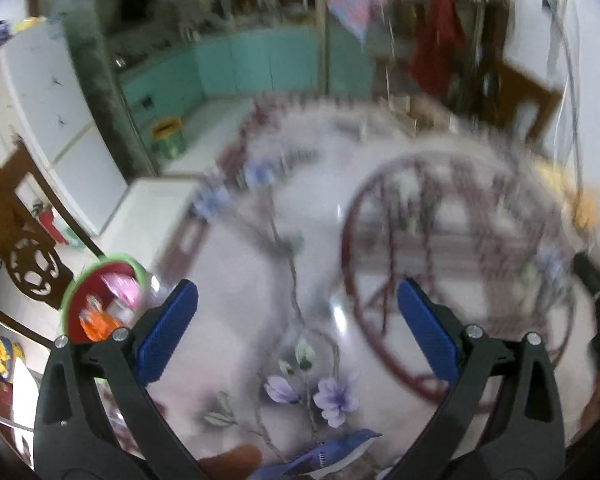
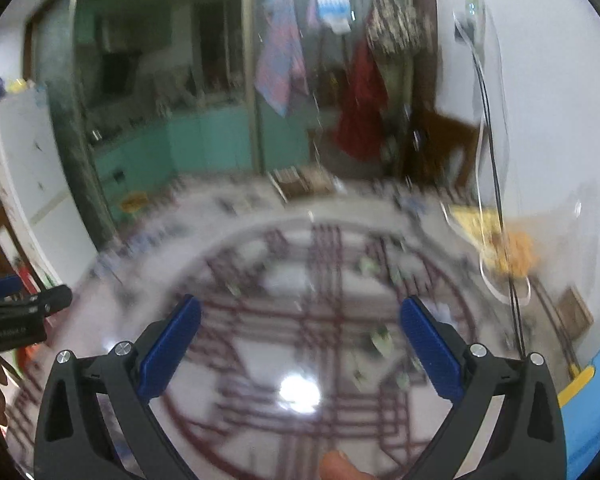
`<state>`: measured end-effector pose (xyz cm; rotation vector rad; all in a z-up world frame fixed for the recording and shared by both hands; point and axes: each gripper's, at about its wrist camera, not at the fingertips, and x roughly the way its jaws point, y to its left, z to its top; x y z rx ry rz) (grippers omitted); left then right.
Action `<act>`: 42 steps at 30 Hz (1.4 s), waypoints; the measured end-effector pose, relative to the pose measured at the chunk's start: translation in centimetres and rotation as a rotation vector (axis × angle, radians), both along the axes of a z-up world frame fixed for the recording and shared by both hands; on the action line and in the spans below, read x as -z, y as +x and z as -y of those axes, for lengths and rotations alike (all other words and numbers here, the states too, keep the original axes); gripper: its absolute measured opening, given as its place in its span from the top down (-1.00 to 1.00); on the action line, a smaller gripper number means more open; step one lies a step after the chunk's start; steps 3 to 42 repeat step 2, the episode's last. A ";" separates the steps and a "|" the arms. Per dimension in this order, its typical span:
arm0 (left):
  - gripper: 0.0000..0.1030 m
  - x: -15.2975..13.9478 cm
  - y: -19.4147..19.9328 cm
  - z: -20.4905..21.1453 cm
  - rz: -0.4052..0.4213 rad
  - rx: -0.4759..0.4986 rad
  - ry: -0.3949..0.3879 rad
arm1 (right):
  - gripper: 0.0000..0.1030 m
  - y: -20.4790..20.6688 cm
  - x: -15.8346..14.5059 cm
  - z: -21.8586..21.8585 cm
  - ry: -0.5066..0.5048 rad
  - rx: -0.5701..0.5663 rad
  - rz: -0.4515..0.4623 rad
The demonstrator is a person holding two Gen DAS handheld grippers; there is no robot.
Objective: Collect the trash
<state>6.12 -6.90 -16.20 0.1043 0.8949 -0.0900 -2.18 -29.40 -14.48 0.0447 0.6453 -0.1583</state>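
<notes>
A round bin (image 1: 72,300) with a green rim and red inside sits low at the left of the left wrist view, beyond the table's edge. It holds a pink wrapper (image 1: 120,286) and an orange wrapper (image 1: 96,324). My left gripper (image 1: 298,300) is open over the floral tablecloth, with nothing between its blue pads (image 1: 168,332). In the right wrist view my right gripper (image 2: 300,316) is also open and empty above the round maroon pattern (image 2: 320,312). Both views are blurred by motion.
The round table (image 1: 260,280) carries a glossy cloth with purple flowers (image 1: 332,396). Yellow-orange items (image 2: 500,240) lie at the table's far right by a cable. A white fridge (image 1: 40,120), carved wooden chairs (image 1: 24,248) and teal cabinets (image 1: 240,64) stand beyond. The other gripper (image 2: 16,312) shows at left.
</notes>
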 end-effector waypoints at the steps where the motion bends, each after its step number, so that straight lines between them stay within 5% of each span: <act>1: -0.90 2.0 0.6 0.4 -0.041 0.007 0.003 | -0.87 0.5 1.8 1.0 -0.005 0.015 -0.054; 2: -0.90 3.9 1.2 0.8 -0.082 0.014 -0.008 | -0.87 0.9 3.4 2.1 -0.007 0.031 -0.105; 42: -0.90 3.9 1.2 0.8 -0.082 0.014 -0.008 | -0.87 0.9 3.4 2.1 -0.007 0.031 -0.105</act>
